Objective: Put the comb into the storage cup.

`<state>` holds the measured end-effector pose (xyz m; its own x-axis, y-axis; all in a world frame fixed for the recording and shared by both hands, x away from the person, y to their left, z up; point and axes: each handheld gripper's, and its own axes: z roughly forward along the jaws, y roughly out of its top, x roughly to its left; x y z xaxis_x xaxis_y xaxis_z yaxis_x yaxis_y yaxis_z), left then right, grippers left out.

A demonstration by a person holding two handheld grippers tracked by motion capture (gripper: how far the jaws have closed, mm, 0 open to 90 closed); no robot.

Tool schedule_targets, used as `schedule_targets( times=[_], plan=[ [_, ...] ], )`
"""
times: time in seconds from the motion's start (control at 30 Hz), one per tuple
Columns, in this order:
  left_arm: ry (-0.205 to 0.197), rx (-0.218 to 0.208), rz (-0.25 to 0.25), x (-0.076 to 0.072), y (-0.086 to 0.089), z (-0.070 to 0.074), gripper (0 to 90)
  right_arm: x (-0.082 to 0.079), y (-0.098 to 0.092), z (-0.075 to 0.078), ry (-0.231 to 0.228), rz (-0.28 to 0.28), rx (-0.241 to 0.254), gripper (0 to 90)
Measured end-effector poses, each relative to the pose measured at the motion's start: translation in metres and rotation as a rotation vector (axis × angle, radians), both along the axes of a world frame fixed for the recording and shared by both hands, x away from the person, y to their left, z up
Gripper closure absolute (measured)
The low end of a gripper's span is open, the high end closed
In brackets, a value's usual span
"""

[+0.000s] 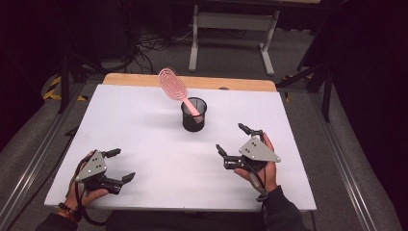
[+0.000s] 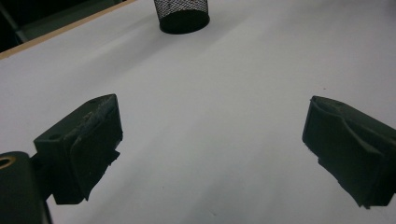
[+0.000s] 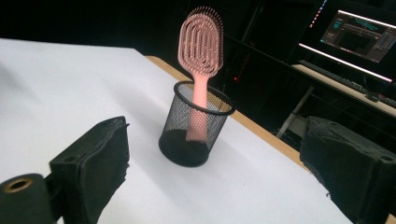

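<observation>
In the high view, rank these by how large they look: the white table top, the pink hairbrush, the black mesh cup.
1. White table top, by far the largest.
2. Pink hairbrush and black mesh cup: near alike; the cup hides the brush's handle, so unranked.

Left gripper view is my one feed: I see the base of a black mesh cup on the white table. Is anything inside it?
Observer: Yes, a pink vented hairbrush stands handle-down in the black mesh cup, head above the rim.
Operator: Upright or leaning?
Observer: Leaning; in the high view its head tilts toward the table's far left.
Operator: Where is the right gripper?
Observer: The right gripper rests on the white table, open, near right of the cup, apart from it.
</observation>
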<state>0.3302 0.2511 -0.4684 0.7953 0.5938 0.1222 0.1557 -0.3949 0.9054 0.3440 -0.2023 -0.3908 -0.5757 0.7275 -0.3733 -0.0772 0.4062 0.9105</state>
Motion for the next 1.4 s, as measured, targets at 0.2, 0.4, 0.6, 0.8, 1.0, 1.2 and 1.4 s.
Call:
schedule_targets(
  times=[0.2,0.4,0.6,0.8,1.0,1.2,1.4],
  plan=[
    [0.001,0.004,-0.001,0.0,0.0,0.0,5.9,-0.007,-0.005,-0.01,-0.005,0.005,-0.023,8.6],
    [0.0,0.005,-0.002,0.0,0.0,0.0,5.9,-0.011,-0.007,-0.017,0.004,0.0,-0.05,7.8],
    [-0.002,0.006,-0.004,0.0,0.0,0.0,5.9,-0.013,-0.015,-0.028,0.045,-0.002,-0.047,7.4],
    [0.0,0.004,-0.005,0.0,-0.001,0.0,5.9,-0.013,-0.025,-0.038,0.07,-0.016,-0.045,7.2],
    [0.003,0.003,-0.007,0.001,-0.001,0.0,5.9,-0.014,-0.037,-0.047,0.092,-0.031,-0.04,6.4],
    [0.007,0.003,-0.004,0.0,0.0,-0.002,5.9,-0.016,-0.048,-0.053,0.115,-0.021,-0.021,4.0],
    [-0.001,-0.004,0.006,0.0,0.002,0.001,5.8,-0.019,-0.057,-0.062,0.13,-0.036,-0.028,4.1]
  ],
)
